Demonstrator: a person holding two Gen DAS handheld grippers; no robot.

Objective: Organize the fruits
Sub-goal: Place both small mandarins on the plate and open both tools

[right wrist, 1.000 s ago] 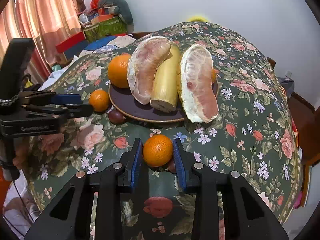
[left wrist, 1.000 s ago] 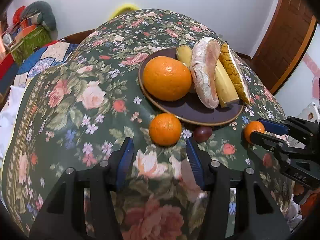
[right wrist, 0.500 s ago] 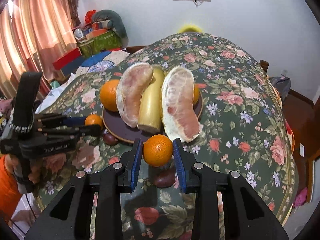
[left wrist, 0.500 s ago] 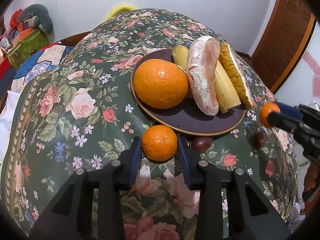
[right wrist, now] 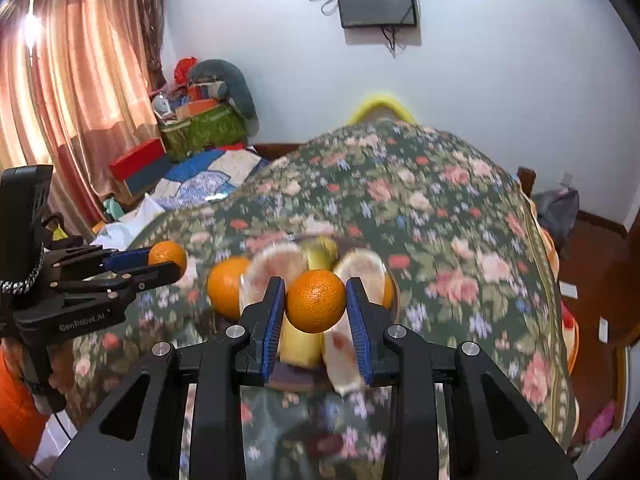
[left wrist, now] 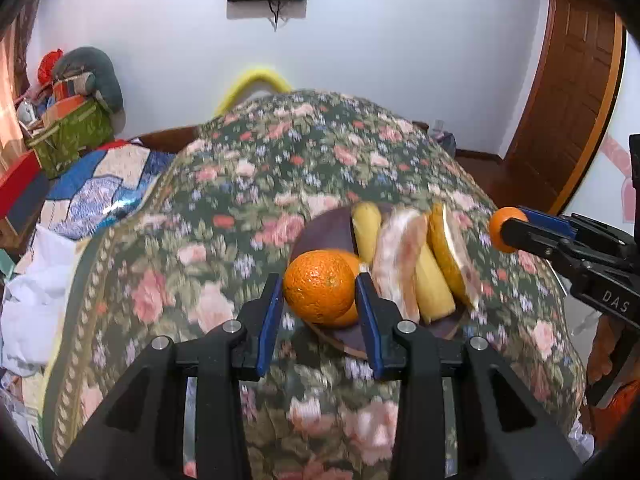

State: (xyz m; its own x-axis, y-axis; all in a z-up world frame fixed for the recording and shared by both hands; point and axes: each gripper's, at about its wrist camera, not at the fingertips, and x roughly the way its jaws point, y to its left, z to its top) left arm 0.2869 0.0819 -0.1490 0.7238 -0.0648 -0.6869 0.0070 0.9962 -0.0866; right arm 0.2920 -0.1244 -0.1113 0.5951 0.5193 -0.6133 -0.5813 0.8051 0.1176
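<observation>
Left wrist view: left hand-held gripper (left wrist: 320,304), ribbed blue pads pinching round, dimpled mandarin (left wrist: 319,289).

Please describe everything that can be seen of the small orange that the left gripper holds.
The small orange is round, bright, with dimpled peel and a small dark navel mark facing the camera. It sits clamped between the blue pads of the left gripper, lifted off the floral tablecloth, in front of the dark plate. Only the two pads touch it. From the right wrist view it appears as.
</observation>
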